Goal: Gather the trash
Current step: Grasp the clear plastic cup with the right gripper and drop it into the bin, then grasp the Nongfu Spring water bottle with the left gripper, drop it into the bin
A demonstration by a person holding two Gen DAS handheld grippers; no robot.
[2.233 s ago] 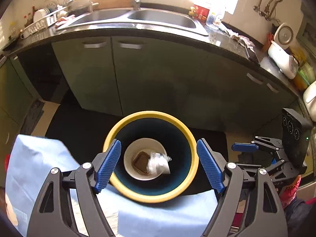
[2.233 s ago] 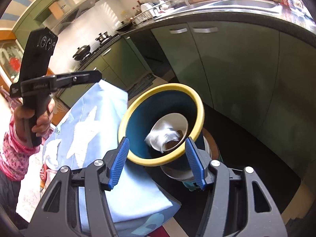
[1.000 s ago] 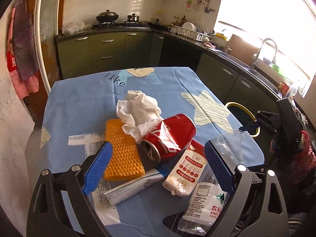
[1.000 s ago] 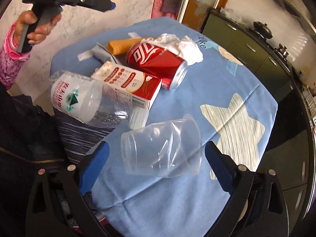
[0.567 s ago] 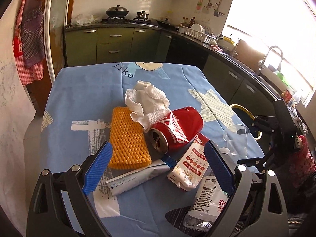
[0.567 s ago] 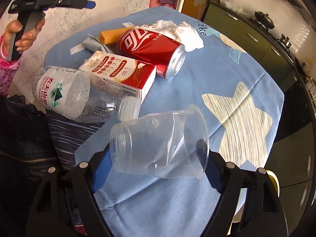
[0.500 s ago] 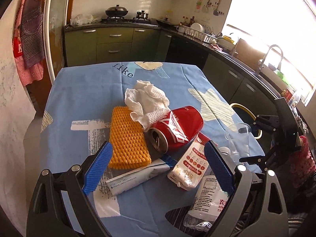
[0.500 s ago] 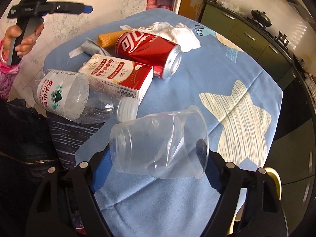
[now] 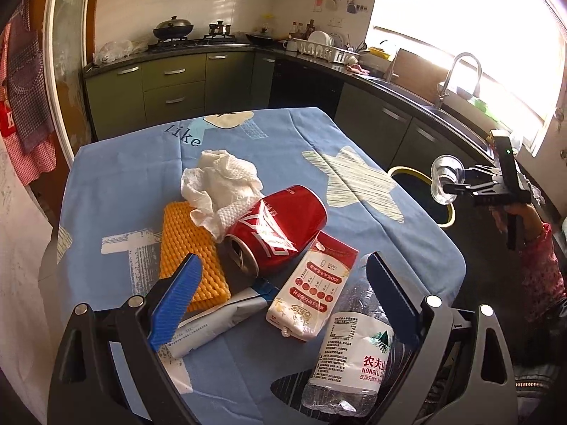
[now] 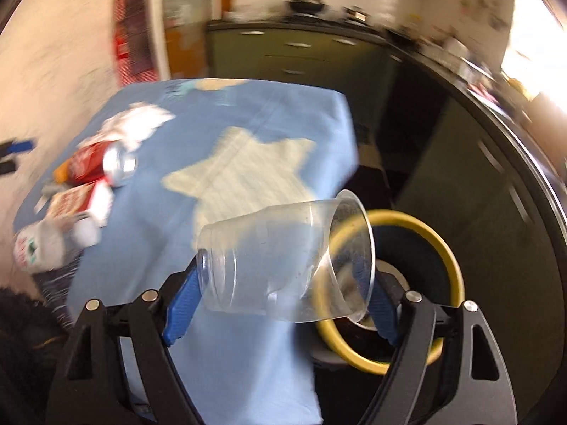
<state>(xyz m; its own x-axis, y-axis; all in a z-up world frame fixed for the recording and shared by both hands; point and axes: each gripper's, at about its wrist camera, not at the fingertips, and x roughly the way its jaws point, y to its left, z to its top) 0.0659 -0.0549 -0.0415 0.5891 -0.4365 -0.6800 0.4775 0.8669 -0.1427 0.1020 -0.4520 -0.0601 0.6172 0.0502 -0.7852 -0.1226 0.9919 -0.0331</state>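
Observation:
My right gripper (image 10: 280, 304) is shut on a clear plastic cup (image 10: 283, 265), held on its side in the air beside the table edge, just above the yellow-rimmed bin (image 10: 450, 258). In the left wrist view the cup (image 9: 445, 179) and right gripper (image 9: 457, 188) hang over the bin (image 9: 443, 219) at the right. My left gripper (image 9: 283, 301) is open and empty above the trash on the blue tablecloth (image 9: 124, 184): a red can (image 9: 280, 226), crumpled tissue (image 9: 219, 184), orange sponge (image 9: 187, 248), tube (image 9: 212, 322), carton (image 9: 312, 294) and plastic bottle (image 9: 354, 354).
Dark green kitchen cabinets (image 9: 170, 88) and a sink counter (image 9: 425, 106) run behind and to the right of the table. The bin stands on the dark floor between table and cabinets. The right wrist view is motion-blurred.
My right gripper has lifted the clear cup off the table and swung it right, over the bin. My left gripper has stayed open above the trash pile.

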